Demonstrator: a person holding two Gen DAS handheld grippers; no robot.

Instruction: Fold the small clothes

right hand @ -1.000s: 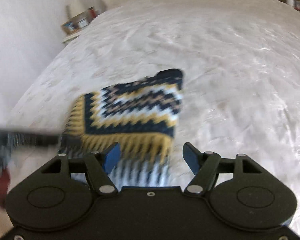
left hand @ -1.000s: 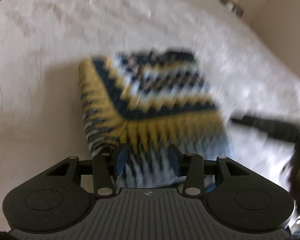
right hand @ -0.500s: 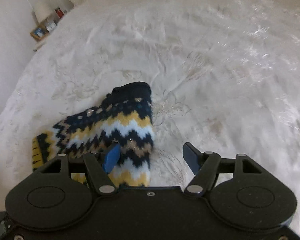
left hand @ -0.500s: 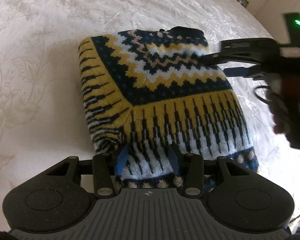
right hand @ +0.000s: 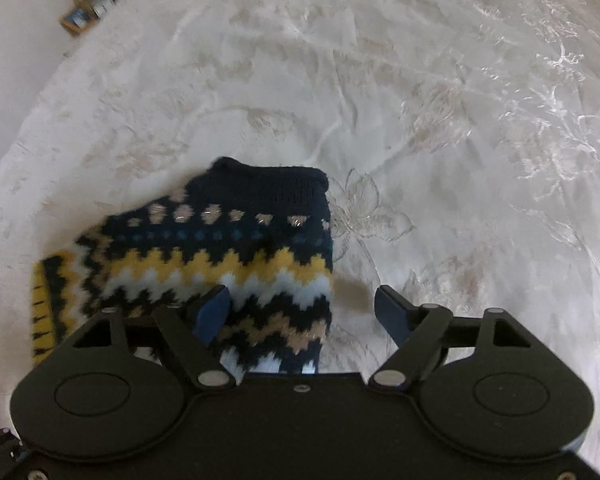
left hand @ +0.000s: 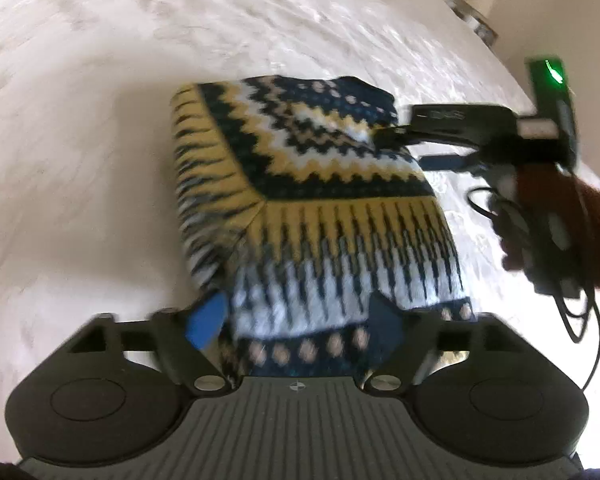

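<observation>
A folded knit sweater [left hand: 332, 184] in navy, yellow and white zigzags lies on the white embroidered bedspread [left hand: 80, 140]. My left gripper [left hand: 296, 320] hovers at its near hem. Its jaws are opening, with the hem between the blue pads and not pinched. My right gripper [left hand: 408, 148] reaches in from the right at the sweater's far navy corner, held by a hand in a dark red sleeve [left hand: 560, 208]. In the right wrist view the sweater [right hand: 236, 248] lies low and left. That gripper [right hand: 302, 312] is opening too: its left finger is over the knit, its right one over bare bedspread [right hand: 460, 140].
Black cables [left hand: 580, 300] hang from the right gripper's handle. A small shelf with boxes [right hand: 88, 12] stands by the wall past the bed's left edge. A lamp on a bedside stand [left hand: 472, 4] is beyond the far right corner. Bedspread stretches all around the sweater.
My left jaws have spread wide off the near hem. My right gripper swung down to the sweater's far corner, then held there while its jaws widened a little.
</observation>
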